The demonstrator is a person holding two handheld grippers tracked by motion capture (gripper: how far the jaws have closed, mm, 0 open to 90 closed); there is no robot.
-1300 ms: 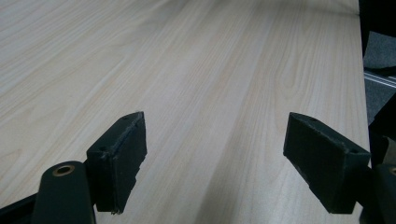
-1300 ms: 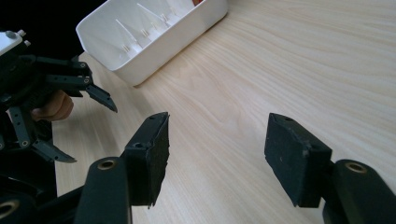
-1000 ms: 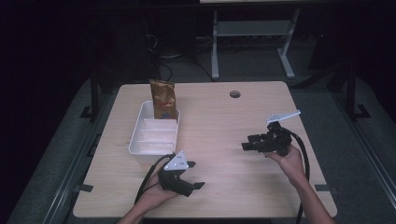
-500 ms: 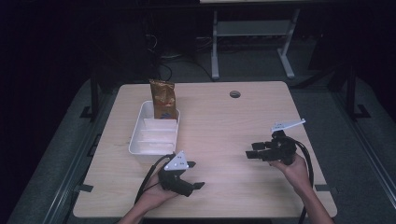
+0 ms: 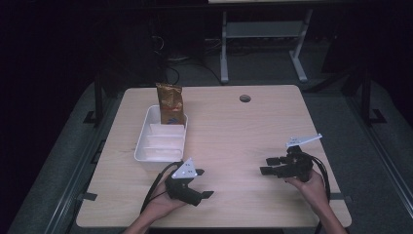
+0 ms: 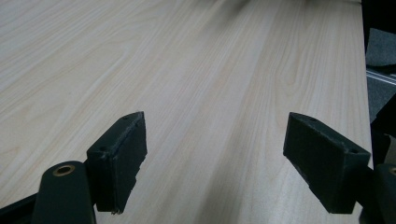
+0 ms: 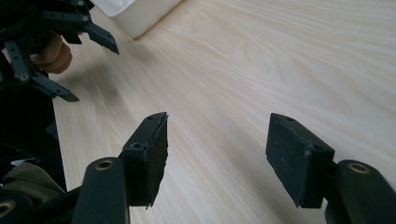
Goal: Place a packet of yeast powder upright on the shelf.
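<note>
High view: left gripper (image 5: 203,183) sits low over the near-left part of the table (image 5: 234,131), jaws spread apart, nothing between them. Right gripper (image 5: 268,165) is over the near-right part, jaws likewise released and empty, pointing across toward the left one. The 2 are well apart.

White tray (image 5: 160,139) lies left of centre, just beyond the left gripper but not touching it. Dividers split it into compartments; the near ones look white and bare, though glare makes their contents hard to judge. Snack bag (image 5: 170,104), brown-gold foil, stands upright at the tray's far end; whether it is inside the last compartment or leaning on the rim I cannot tell. Its print is too small to read.

Left gripper view: both black pads (image 6: 119,158) with bare wood grain in the gap; the right pad is partly cut off by the frame edge.

Right gripper view: pads (image 7: 299,156) open over bare wood. Upper left, a corner of the tray (image 7: 135,16) is cropped by the frame, and the left gripper (image 7: 86,49) is partly lost in shadow.

Small dark round hole (image 5: 245,98) near the far edge. Surroundings beyond the table are too dark to make out.
</note>
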